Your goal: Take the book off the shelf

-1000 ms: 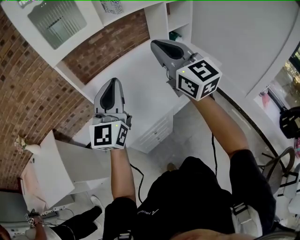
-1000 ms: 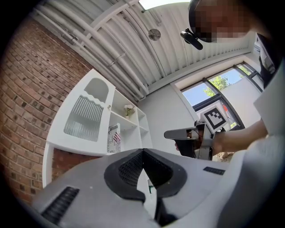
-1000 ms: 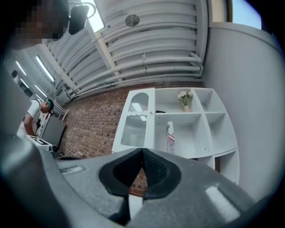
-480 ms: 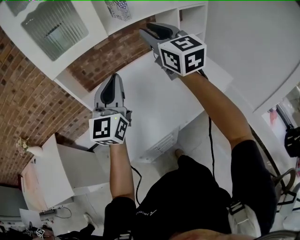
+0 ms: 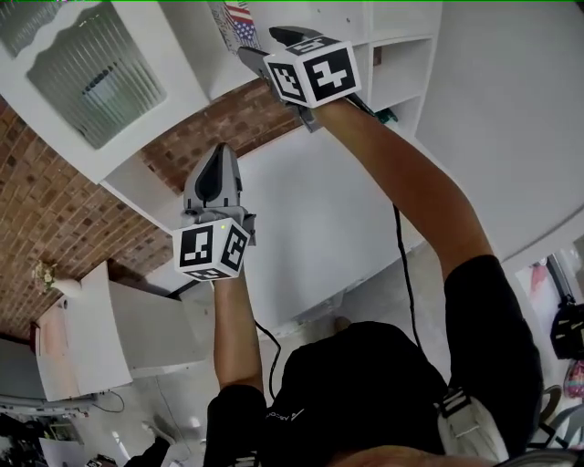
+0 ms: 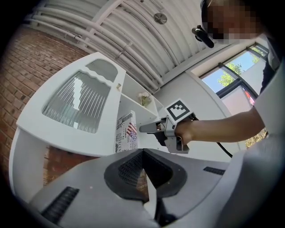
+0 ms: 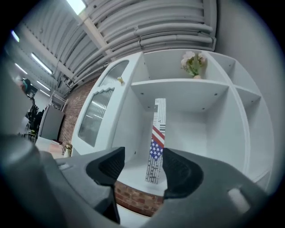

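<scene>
Right tongs are opening, empty; the book stands upright on the shelf straight ahead of their gap. Left tongs are closed, empty.

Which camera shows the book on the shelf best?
The right gripper view: the book stands upright, its whole spine facing the camera. The left gripper view shows it smaller, from the side. The head view catches only a corner at the top edge.
</scene>
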A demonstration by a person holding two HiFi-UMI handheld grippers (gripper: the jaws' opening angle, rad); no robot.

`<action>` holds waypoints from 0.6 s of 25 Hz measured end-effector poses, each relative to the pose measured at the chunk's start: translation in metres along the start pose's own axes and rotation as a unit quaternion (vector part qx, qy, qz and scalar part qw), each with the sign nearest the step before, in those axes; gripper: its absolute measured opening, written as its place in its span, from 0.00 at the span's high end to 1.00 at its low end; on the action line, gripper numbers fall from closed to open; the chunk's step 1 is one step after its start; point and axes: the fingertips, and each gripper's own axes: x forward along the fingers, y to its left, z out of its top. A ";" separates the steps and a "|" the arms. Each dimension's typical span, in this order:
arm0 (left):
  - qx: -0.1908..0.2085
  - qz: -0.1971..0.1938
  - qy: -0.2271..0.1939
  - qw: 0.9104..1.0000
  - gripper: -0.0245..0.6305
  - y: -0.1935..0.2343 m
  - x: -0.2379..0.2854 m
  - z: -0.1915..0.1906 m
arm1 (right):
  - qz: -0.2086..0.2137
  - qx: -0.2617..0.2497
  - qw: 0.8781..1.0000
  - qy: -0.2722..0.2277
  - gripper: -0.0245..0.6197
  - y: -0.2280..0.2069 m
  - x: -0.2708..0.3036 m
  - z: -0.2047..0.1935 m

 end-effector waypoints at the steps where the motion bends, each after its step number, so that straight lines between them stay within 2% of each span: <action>1: 0.001 0.001 0.003 1.000 0.97 0.000 0.005 -0.002 | -0.004 -0.005 1.000 0.007 0.56 -0.006 0.009 0.001; 6: 0.017 -0.009 0.023 1.000 0.97 0.003 0.014 -0.017 | -0.022 -0.005 0.999 0.029 0.51 -0.023 0.056 0.007; 15: 0.007 -0.019 0.025 0.999 0.97 0.027 0.017 -0.029 | -0.049 0.018 0.996 0.072 0.49 -0.046 0.112 -0.003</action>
